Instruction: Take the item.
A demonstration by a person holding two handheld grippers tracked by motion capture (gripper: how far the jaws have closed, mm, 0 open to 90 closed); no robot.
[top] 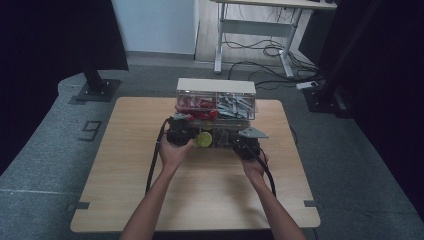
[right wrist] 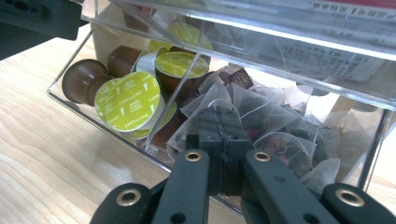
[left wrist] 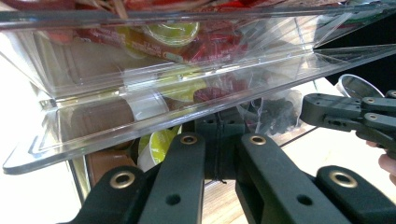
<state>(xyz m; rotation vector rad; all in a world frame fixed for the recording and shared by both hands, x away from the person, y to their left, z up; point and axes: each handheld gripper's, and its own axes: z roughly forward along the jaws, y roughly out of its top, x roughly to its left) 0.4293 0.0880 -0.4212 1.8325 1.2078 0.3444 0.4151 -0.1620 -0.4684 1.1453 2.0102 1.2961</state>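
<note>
Bare forearms, black grippers [top: 179,131] with brass-ringed screws, seemingly black cables.

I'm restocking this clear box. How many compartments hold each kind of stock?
Capsules: 1
Tea bags: 1
Red packets: 1
Grey packets: 1
Total: 4 compartments

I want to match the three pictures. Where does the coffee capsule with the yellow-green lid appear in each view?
High view: the yellow-green capsule sits at table centre, between the left gripper and the right gripper.
Left gripper view: low, left of centre, under the clear drawer front.
Right gripper view: upper left, in the drawer's left compartment.
Shared landmark: the clear organiser box.
</note>
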